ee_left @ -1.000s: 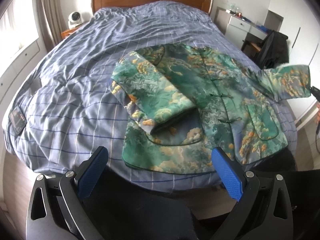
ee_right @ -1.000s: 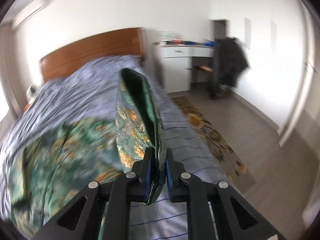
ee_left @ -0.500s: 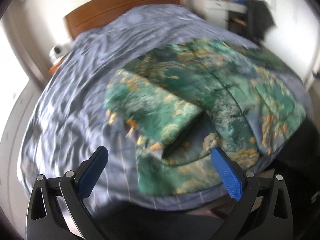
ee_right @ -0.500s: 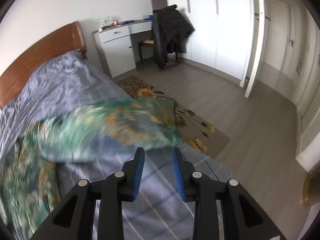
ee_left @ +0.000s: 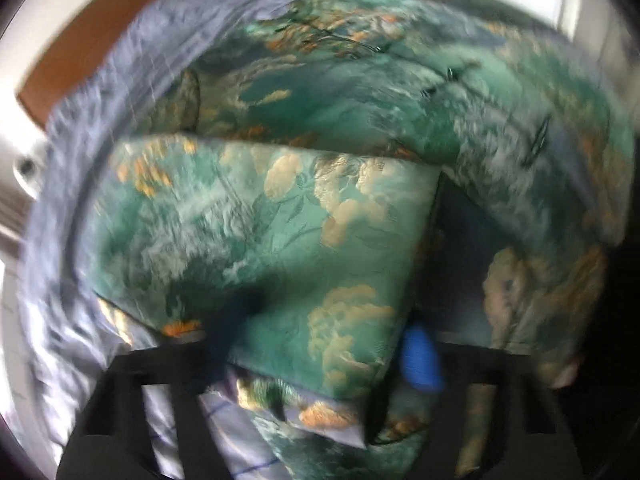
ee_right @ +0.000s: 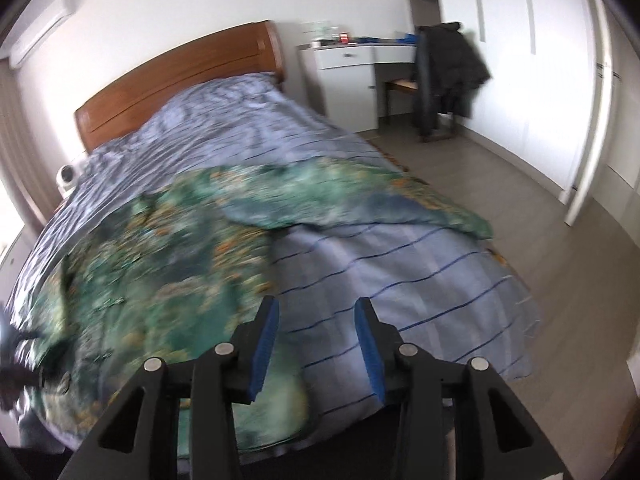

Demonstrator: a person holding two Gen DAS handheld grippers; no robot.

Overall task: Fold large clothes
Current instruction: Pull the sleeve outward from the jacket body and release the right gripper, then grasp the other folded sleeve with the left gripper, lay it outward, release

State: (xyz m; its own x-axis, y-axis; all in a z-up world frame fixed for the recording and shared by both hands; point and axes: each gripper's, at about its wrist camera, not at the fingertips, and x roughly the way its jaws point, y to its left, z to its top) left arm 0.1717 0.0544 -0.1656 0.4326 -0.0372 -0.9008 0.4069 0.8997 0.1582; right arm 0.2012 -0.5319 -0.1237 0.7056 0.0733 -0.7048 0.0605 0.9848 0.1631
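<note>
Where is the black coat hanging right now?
In the right wrist view, the black coat hangs on a chair at the far right of the room, beside the white desk that stands next to the wooden headboard.

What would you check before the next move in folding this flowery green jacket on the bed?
1. Folded sleeve lies across the jacket front: ok.
2. Left gripper, jaws closing, has the folded sleeve between them; firm grip: cannot tell, blurred.
3. Right gripper empty, jaws opening: ok.
4. Other sleeve folded in: not ok, it lies stretched out across the bed.
</note>
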